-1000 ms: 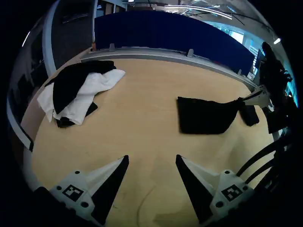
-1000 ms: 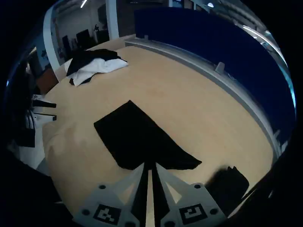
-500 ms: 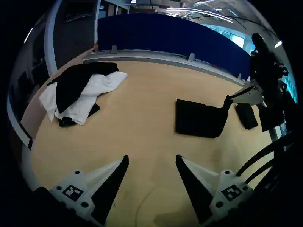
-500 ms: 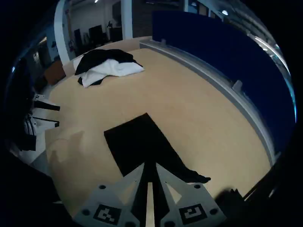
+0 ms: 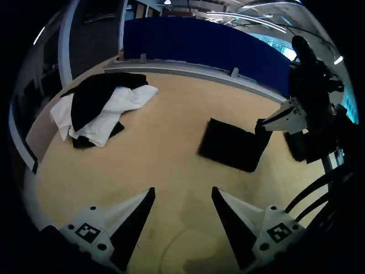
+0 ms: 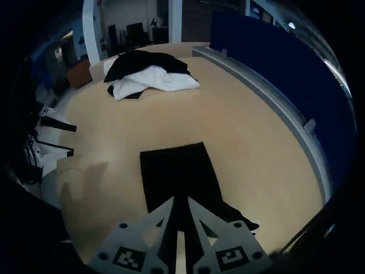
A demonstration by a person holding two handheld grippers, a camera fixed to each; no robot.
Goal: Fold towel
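Tabletop point(image 5: 173, 114) of pale wood spreads wide, with a blue partition point(image 5: 205, 41) along its far edge and a dim office beyond; a heap of black and white cloths point(image 5: 100, 107) lies far left; the black towel point(image 5: 230, 144) lies right of centre, its right edge raised off the wood; the right gripper point(image 6: 181, 214) has its fingers pinched together on that edge; the left gripper point(image 5: 182, 201) hangs near, fingers spread wide, holding nothing; a dark shape point(image 5: 296, 146) past the towel is too dim to name.
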